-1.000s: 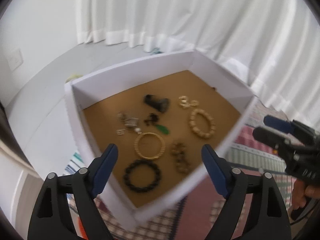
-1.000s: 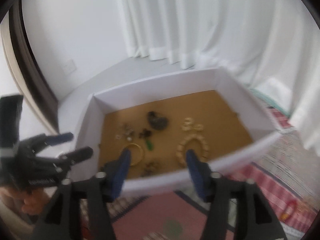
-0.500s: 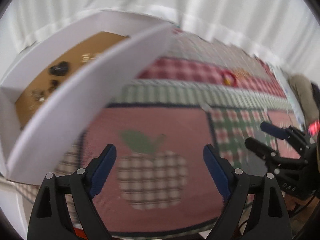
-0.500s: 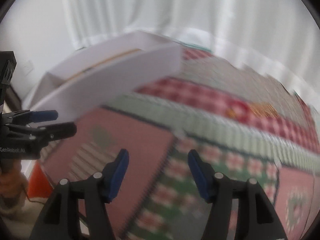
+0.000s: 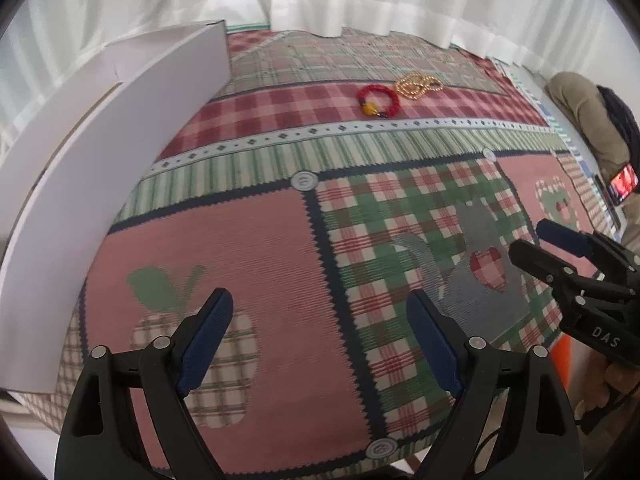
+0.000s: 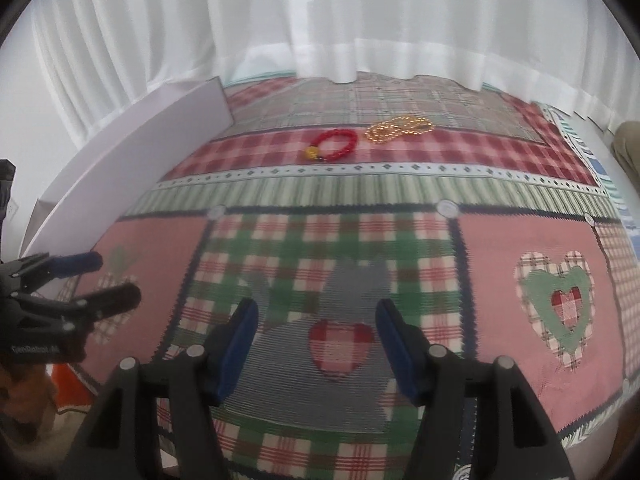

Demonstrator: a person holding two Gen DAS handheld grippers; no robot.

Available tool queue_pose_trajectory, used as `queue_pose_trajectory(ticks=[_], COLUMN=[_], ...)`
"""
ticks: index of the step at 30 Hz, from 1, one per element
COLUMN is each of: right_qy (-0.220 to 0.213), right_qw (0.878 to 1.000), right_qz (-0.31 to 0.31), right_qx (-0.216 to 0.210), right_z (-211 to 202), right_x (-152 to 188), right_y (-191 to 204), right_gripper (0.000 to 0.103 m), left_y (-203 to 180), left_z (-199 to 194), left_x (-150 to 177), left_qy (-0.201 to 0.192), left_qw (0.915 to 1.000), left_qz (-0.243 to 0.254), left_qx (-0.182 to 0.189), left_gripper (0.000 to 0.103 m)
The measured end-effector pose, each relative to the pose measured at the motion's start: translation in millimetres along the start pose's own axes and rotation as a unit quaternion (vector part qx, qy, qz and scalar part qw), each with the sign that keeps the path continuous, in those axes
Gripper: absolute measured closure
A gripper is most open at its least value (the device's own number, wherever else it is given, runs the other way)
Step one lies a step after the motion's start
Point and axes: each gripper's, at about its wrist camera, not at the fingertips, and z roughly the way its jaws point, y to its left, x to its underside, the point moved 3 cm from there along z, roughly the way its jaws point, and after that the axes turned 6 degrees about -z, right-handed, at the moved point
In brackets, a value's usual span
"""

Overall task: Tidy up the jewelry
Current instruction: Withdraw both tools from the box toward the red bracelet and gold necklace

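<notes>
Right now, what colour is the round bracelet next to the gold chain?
Red, with one yellow bead. The bracelet shows best in the right wrist view.

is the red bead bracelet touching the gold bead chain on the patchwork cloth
Apart. The right wrist view shows checked cloth between the red bead bracelet and the gold bead chain.

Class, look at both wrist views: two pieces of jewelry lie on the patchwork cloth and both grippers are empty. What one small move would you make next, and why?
Probably carry the right gripper forward over the red bracelet. Its jaws stand open with nothing between them, and the bracelet lies loose on the cloth beside the gold bead chain, outside the white box. The left gripper is also open.
</notes>
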Motion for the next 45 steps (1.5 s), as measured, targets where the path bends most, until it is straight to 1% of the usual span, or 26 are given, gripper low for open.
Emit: queue_pose_trajectory(ticks=[6,18,45], right_qy=[0.006,0.018,0.015], right_qw=[1.000,1.000,0.999], right_qz=[0.011,0.012,0.026], right_qx=[-0.005,-0.023,-0.034], right_z=[4.7,14.3,13.4], right_x=[4.3,7.3,6.6], right_y=[-5.3,2.2,-2.1], right_gripper=[0.040,0.040,0.040], left_y=[-8.0,3.1,-0.6], left_z=[7.6,23.5,36.2], left_x=[-3.2,-3.4,-8.5], left_qy=[0.006,0.028,0.041], left_qw=[1.0000,0.9995,0.9990], left_qz=[0.007,-0.014,-0.012], left_qx=[-0.002,-0.008,-0.014], left_gripper=[0.014,0.014,0.014])
